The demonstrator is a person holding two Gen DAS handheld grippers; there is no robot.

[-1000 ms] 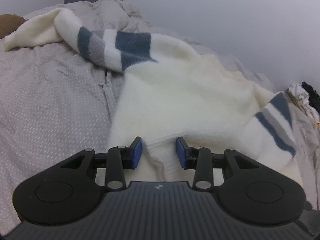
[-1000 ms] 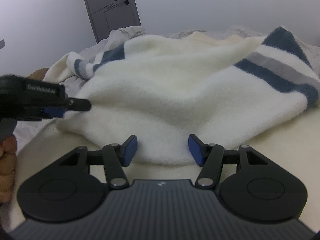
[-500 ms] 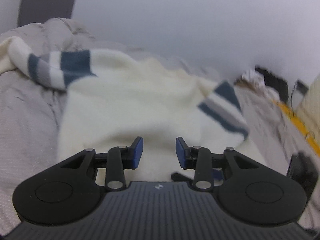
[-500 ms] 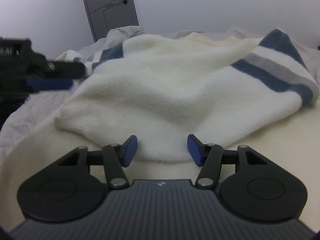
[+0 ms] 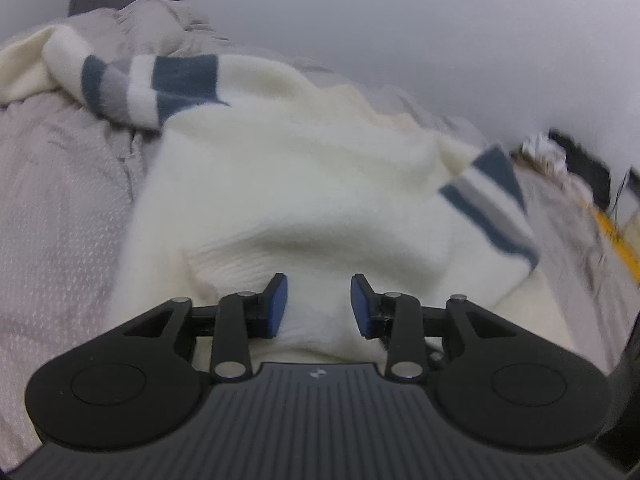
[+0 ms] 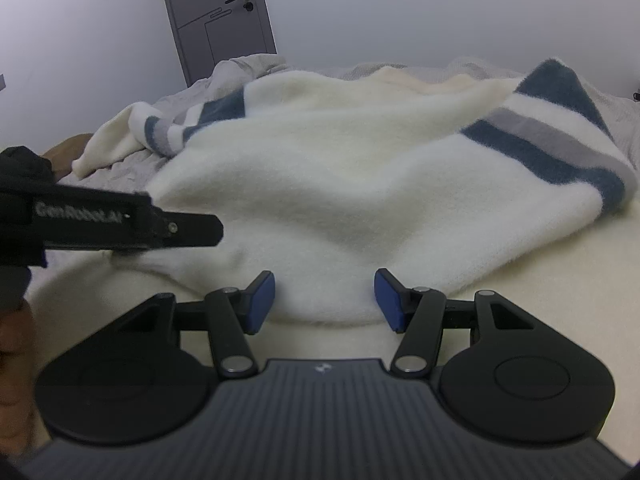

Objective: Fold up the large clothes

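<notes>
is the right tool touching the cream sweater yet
Cannot tell. In the right wrist view the sweater's hem lies between the right tool's open pads, but neither pad plainly presses it, and no clear gap shows.

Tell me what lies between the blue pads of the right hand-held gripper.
In the right wrist view, the folded hem of the fluffy cream sweater with blue and grey stripes lies between the open pads of the right hand-held gripper, unpinched.

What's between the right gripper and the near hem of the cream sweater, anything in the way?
Nothing visible. The right gripper stands open right at the hem of the cream sweater, with only bare bedding below. The left gripper reaches the same hem further left, clear of that path.
</notes>
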